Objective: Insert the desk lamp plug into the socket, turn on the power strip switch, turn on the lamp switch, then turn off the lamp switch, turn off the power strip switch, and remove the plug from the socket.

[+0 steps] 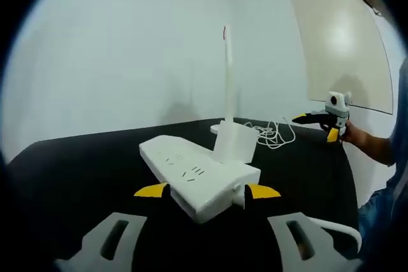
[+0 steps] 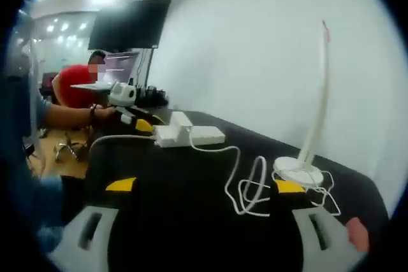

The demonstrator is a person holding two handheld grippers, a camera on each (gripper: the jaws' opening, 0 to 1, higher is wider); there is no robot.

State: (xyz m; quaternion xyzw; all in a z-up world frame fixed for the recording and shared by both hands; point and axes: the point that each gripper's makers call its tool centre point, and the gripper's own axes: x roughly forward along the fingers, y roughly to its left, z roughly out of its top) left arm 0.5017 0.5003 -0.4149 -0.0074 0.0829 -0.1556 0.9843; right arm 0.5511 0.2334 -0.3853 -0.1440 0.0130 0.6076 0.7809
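Left gripper view: the left gripper [image 1: 207, 190] stands wide open, its yellow tips flanking the near end of the white power strip [image 1: 197, 173] at frame centre — whether they touch it cannot be told. A white plug adapter [image 1: 234, 143] sits in the strip.

Right gripper view: the right gripper [image 2: 205, 186] is open and empty over black table [image 2: 185, 221]. The lamp [image 2: 312, 125] stands right of centre, its coiled cord [image 2: 248, 189] between the jaws. No writing is legible.

One lamp [image 1: 227, 74] — one power strip [image 1: 197, 175]
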